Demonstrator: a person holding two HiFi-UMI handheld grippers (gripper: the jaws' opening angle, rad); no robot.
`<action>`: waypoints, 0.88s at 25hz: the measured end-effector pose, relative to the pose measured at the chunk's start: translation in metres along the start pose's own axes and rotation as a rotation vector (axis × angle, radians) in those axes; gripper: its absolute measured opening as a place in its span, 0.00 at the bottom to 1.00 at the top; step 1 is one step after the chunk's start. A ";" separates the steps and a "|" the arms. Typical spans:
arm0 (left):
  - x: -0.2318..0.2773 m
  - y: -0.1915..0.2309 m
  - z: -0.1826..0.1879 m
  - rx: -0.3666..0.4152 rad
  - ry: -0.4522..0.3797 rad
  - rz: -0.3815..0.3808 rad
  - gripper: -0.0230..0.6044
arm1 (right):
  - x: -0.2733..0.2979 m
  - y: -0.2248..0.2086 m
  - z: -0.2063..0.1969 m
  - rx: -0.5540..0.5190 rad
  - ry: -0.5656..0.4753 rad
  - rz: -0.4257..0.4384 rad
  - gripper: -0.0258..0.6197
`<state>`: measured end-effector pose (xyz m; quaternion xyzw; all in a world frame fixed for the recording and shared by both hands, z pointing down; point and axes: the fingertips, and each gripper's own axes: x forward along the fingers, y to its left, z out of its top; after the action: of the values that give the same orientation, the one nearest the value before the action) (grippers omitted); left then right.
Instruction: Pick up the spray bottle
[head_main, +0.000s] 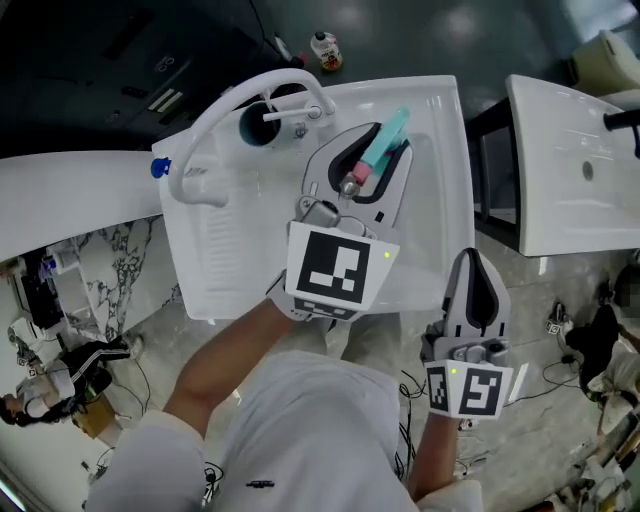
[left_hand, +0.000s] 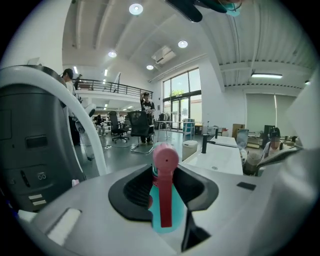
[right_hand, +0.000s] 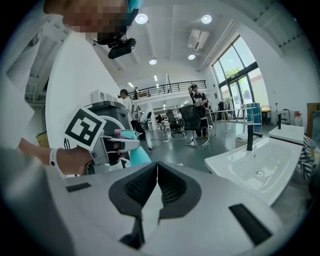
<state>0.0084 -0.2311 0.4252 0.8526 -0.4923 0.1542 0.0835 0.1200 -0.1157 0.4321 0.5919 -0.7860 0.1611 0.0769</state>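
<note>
Spray bottle (head_main: 386, 143) clamped in left tool (head_main: 382, 152), over sink (head_main: 441, 108)

The spray bottle (left_hand: 165, 200) is teal with a pink head and trigger. The left gripper (head_main: 384, 142), at the frame's centre, has a pale grey shell, black ribbed pads and a black-and-white square marker (head_main: 333, 268). The right gripper (head_main: 472, 258), lower right, wears the same colours. The sink (head_main: 440, 110) is glossy white, its tap (head_main: 250, 95) white with a blue cap at the end. At lower left the floor (head_main: 135, 255) is pale marble veined in dark grey. The sleeves (head_main: 300, 430) are white.
</note>
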 end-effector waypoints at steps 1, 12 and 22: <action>-0.008 -0.002 0.004 0.000 -0.003 -0.007 0.24 | -0.004 0.001 0.006 -0.005 -0.006 -0.010 0.05; -0.122 -0.002 0.038 0.001 -0.031 -0.031 0.24 | -0.047 0.049 0.064 -0.028 -0.082 -0.037 0.05; -0.204 -0.004 0.057 -0.025 -0.066 0.003 0.24 | -0.076 0.094 0.104 -0.063 -0.151 -0.004 0.05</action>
<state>-0.0731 -0.0802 0.3016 0.8554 -0.4979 0.1197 0.0776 0.0590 -0.0594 0.2959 0.6013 -0.7930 0.0910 0.0363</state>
